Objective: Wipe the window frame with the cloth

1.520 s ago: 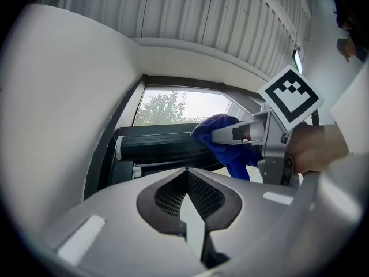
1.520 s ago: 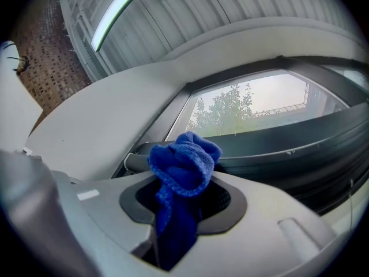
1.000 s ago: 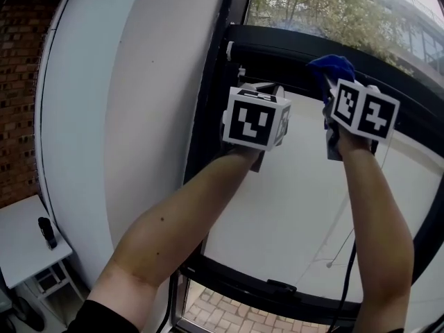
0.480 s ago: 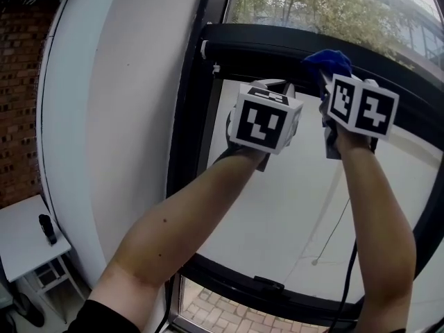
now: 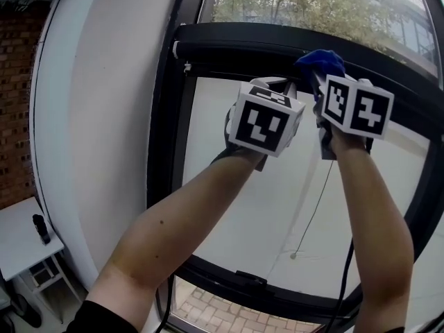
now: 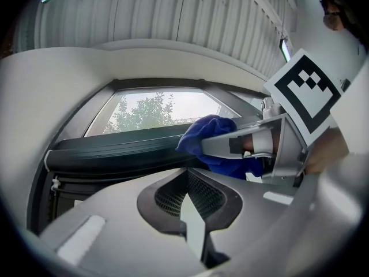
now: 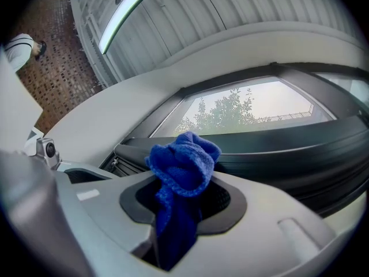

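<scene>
Two grippers are up close to the window frame (image 5: 243, 44), side by side just under its black top bar. The left gripper (image 6: 193, 218) has its jaws pressed together with nothing between them, so it's basically idle; the right gripper (image 7: 177, 224) is pinching the blue cloth (image 7: 183, 163) by a lower fold, and most of the cloth sits bunched in a wad above the jaws. From the head view that wad overlaps the frame's top bar, well to the right of the frame's left upright; whether it's actually touching the bar or just short of it, I can't tell from any view. Below the bar there's a white panel (image 5: 270, 214) with a thin cord (image 5: 313, 207) hanging down it; above the bar, through the glass, trees (image 5: 277, 2).

What I'd worry about:

- The hold is only on a small bit of cloth, so dragging it hard along the bar could tug it out of the jaws.
- The wad looks floppy, so if it folds back, the hard jaw tips could scrape the frame instead.
- The left gripper is right beside the working one, so a sideways sweep toward it could knock them together.
- A low pass under the bar might snag that cord.
</scene>
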{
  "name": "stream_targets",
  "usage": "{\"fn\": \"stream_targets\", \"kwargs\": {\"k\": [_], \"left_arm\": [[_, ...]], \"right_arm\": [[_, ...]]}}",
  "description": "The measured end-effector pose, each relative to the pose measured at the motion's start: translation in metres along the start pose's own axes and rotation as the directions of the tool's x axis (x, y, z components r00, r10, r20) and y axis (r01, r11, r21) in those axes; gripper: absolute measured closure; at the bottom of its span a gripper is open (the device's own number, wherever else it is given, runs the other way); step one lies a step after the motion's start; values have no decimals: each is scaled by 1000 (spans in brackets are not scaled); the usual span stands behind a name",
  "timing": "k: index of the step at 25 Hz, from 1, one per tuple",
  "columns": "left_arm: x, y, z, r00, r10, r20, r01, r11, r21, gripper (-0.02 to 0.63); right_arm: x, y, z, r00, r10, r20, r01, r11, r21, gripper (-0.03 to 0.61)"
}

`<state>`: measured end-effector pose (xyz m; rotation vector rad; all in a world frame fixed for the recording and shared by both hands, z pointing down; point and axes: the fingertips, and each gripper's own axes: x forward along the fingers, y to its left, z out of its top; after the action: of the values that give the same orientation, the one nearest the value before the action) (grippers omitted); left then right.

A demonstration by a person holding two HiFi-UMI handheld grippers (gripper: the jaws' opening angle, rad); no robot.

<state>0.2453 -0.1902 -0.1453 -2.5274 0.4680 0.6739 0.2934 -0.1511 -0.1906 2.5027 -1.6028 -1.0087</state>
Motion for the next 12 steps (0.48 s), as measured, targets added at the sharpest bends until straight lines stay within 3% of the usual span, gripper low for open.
{"fn": "stream_targets", "kwargs": {"k": [12], "left_arm": [[24, -48, 7, 999, -33, -2, 33, 996, -86, 623]], "right_arm": [[-32, -55, -1, 1000, -22, -1, 22, 1000, -1, 439]]}}
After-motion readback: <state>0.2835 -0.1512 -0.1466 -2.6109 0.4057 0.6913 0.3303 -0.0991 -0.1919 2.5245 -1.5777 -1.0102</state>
